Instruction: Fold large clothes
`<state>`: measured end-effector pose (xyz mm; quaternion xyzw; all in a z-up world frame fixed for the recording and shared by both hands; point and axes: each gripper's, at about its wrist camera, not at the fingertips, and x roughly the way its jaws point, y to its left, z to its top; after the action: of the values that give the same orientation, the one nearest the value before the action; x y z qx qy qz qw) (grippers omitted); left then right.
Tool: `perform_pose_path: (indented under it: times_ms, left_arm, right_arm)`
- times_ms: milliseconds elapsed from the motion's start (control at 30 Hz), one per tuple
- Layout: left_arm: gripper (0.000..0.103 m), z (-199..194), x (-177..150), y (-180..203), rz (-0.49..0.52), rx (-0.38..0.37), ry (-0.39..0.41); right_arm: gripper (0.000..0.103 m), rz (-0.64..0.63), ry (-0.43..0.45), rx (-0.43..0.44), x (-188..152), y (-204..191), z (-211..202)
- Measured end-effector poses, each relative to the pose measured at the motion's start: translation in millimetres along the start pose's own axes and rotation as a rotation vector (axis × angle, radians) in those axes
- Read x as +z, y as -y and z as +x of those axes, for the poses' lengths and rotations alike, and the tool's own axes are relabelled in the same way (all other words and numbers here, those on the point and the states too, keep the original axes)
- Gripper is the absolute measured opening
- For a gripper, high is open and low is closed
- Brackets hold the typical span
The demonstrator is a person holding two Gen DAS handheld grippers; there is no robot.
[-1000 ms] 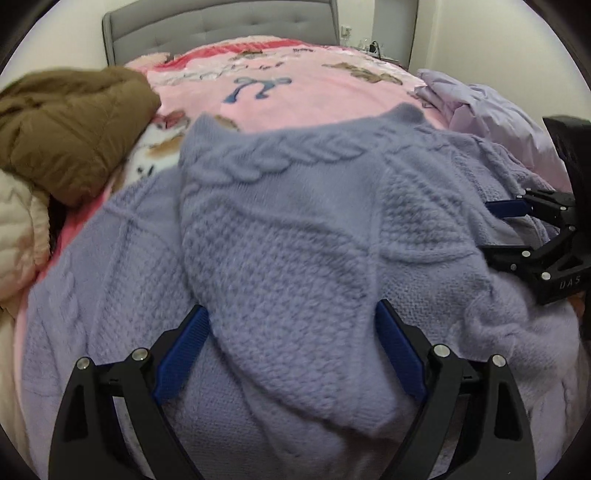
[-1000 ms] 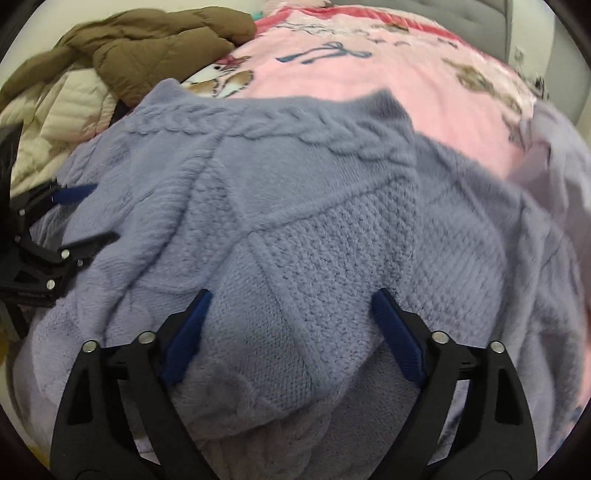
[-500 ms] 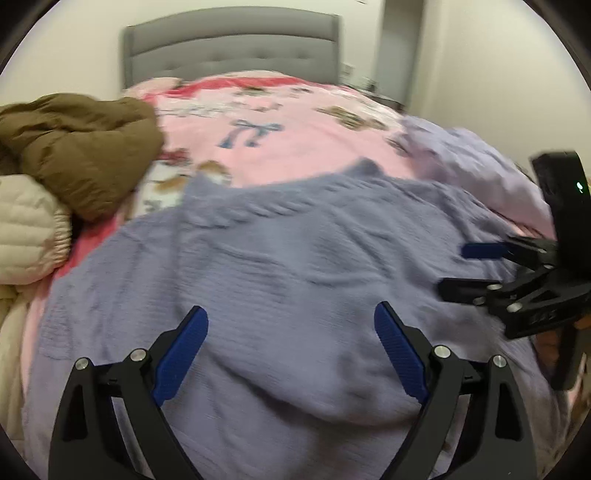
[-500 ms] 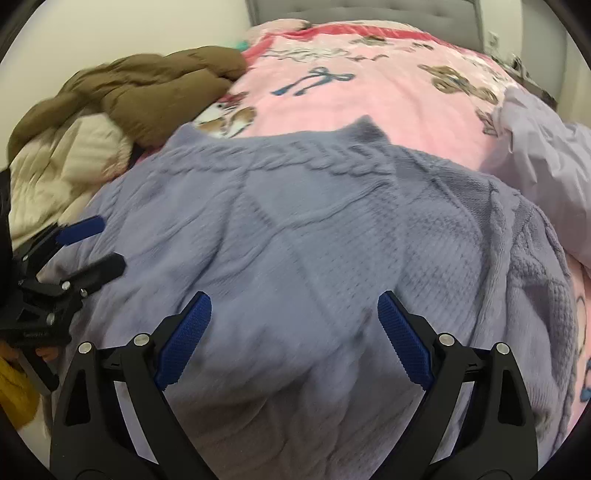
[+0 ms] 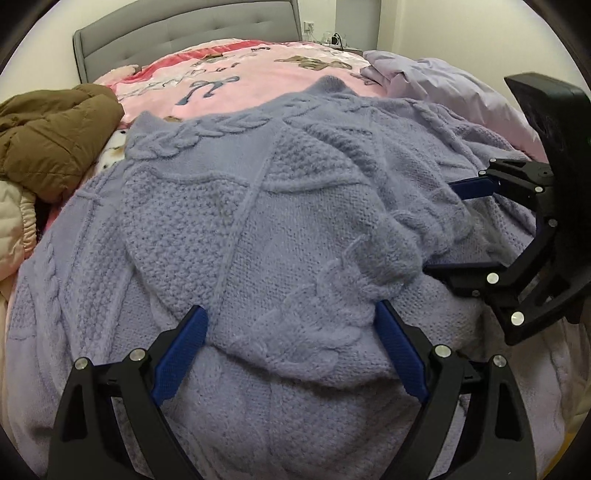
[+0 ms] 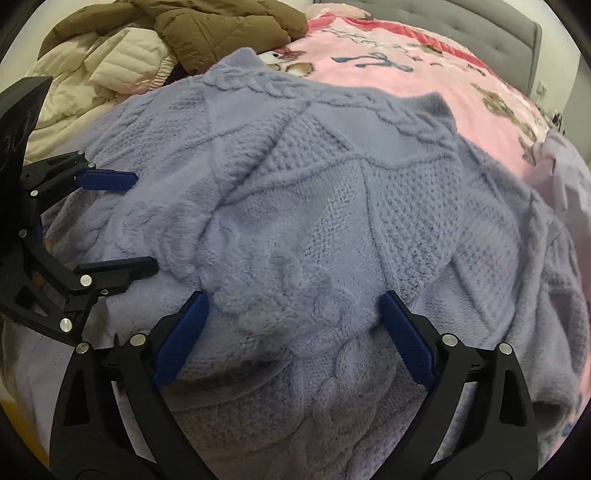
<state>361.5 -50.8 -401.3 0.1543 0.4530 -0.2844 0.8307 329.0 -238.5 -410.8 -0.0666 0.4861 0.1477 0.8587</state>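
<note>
A large lavender cable-knit sweater (image 5: 258,229) lies spread on the bed, with folded layers bunched near its front edge. It fills the right wrist view (image 6: 314,206) too. My left gripper (image 5: 291,343) is open, its blue-padded fingers astride a folded lump of the knit. My right gripper (image 6: 291,332) is open too, astride another thick fold. Each gripper shows in the other's view: the right one (image 5: 454,225) at the right, the left one (image 6: 140,221) at the left. Neither grips the fabric.
A pink printed blanket (image 5: 236,74) covers the bed up to a grey tufted headboard (image 5: 184,33). A brown puffer jacket (image 5: 48,136) and a cream one (image 6: 96,77) lie piled on the left. A pale lilac cloth (image 5: 450,92) lies at the right.
Both grippers dipped back down close onto the sweater after lifting away half a second ago. The folded edge now lies bunched between each pair of fingers.
</note>
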Motion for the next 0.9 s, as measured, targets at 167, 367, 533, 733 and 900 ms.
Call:
perform_pose_path:
  times_ms: [167,367,533,733,900]
  left_arm:
    - [0.090,2.8,3.5,-3.1,0.002,-0.006,-0.009]
    - [0.090,-29.3,24.1,-8.7,-0.043,-0.033,0.043]
    - [0.090,-27.7,41.4,-33.6,-0.151,-0.047,0.077]
    - [0.090,12.5,37.5,-59.3,-0.243,-0.085,0.004]
    - [0.090,19.4,29.7,-44.9,-0.129,-0.021,0.008]
  right_arm:
    - [0.093,0.007,-0.023,0.019,4.1,1.6,0.3]
    - [0.091,0.154,0.072,0.057,21.9,22.4,-41.1]
    - [0.086,0.281,0.073,0.102,28.6,51.7,-34.9]
    - [0.074,0.281,0.023,0.074,26.5,54.8,-2.2]
    - [0.082,0.225,0.023,0.026,16.6,48.9,16.6]
